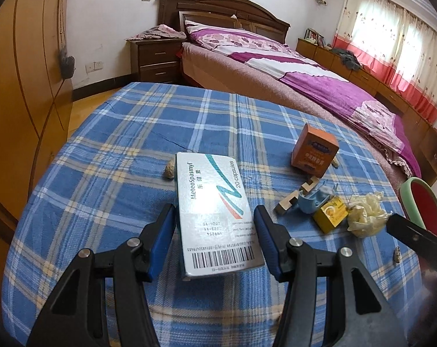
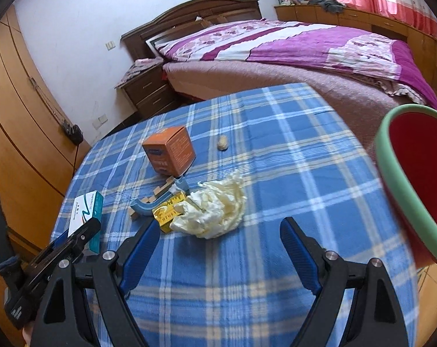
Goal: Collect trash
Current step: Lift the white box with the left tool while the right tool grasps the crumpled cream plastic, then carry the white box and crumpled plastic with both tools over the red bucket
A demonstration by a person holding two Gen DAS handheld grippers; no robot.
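Observation:
A silver-white medicine box (image 1: 212,211) with a teal stripe sits lengthwise between the blue pads of my left gripper (image 1: 213,214), which is shut on it just above the checked tablecloth (image 1: 131,133). In the right wrist view the same box (image 2: 84,211) shows at the left, in the left gripper (image 2: 79,237). My right gripper (image 2: 220,224) stands wide open and holds nothing, just short of a crumpled cream glove (image 2: 215,211). Its finger (image 1: 400,222) shows beside that glove (image 1: 364,214).
An orange box (image 2: 170,150), a small yellow box (image 2: 167,214), a blue plastic piece (image 2: 160,202), wooden blocks (image 2: 160,189) and a nut-like lump (image 2: 222,143) lie on the table. A red bin with a green rim (image 2: 392,173) stands at the right edge; a bed lies behind.

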